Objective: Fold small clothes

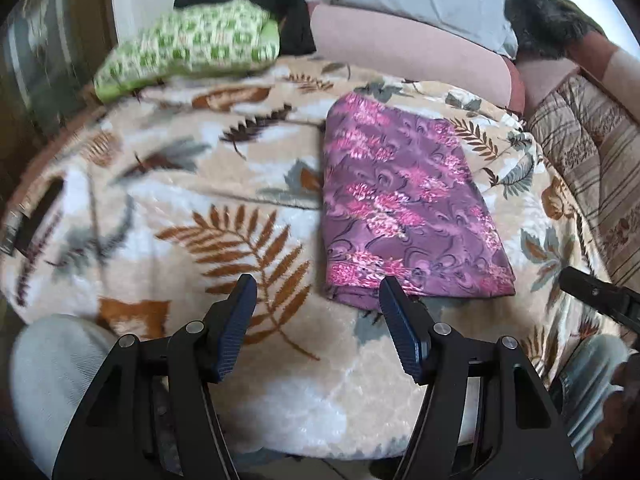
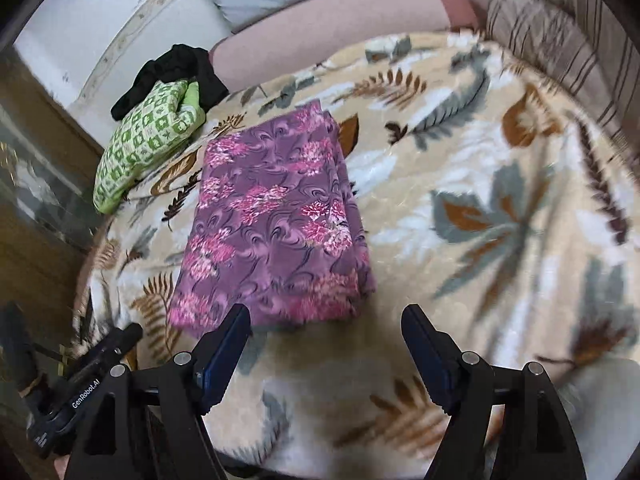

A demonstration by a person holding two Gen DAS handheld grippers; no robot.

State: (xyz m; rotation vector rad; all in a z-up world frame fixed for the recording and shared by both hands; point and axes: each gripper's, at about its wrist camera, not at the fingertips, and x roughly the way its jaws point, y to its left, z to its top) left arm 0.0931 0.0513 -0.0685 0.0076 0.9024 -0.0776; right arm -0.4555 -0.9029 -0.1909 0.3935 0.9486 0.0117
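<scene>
Both hand-held grippers are seen nearest the lens, the left hand-held gripper and right hand-held gripper each with jaws apart and nothing between them. Beyond, the leaf-patterned blanket covers the bed. At twelve o'clock the purple floral cloth lies folded flat; it is judged light, limp and soft, best pinched at a corner edge. At ten o'clock a green patterned bundle is seen.

Soft daylight, fisheye-warped edges, motion blur smearing both views' margins.

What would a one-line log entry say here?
purple cloth: folded, on blanket | left hand-held gripper: open, empty | right hand-held gripper: open, empty
</scene>
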